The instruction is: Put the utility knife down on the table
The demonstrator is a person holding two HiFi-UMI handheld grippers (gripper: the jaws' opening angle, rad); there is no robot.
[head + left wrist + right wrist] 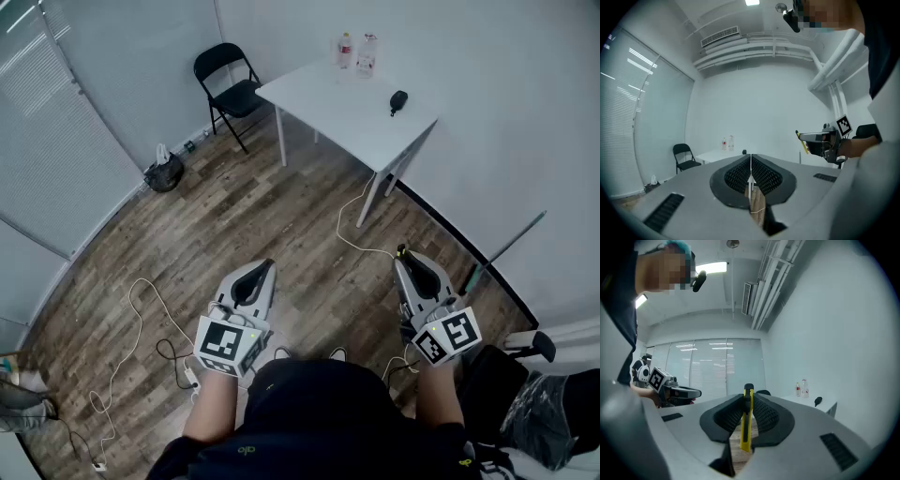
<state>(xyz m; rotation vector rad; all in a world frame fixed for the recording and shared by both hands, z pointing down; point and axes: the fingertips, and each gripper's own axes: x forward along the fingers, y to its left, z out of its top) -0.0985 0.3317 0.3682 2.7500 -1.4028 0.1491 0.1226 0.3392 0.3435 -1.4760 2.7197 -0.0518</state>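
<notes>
A yellow utility knife stands upright between the jaws of my right gripper, which is shut on it. In the head view only the knife's tip shows at the front of the right gripper, low right. My left gripper is shut with nothing in it, low left; its pads meet. The white table stands far ahead across the wooden floor. The left gripper view also catches the right gripper with the knife's yellow tip.
Two bottles and a small black object rest on the table. A black folding chair stands to its left, a dark bag by the blinds. White cables trail over the floor. A pole leans at the right wall.
</notes>
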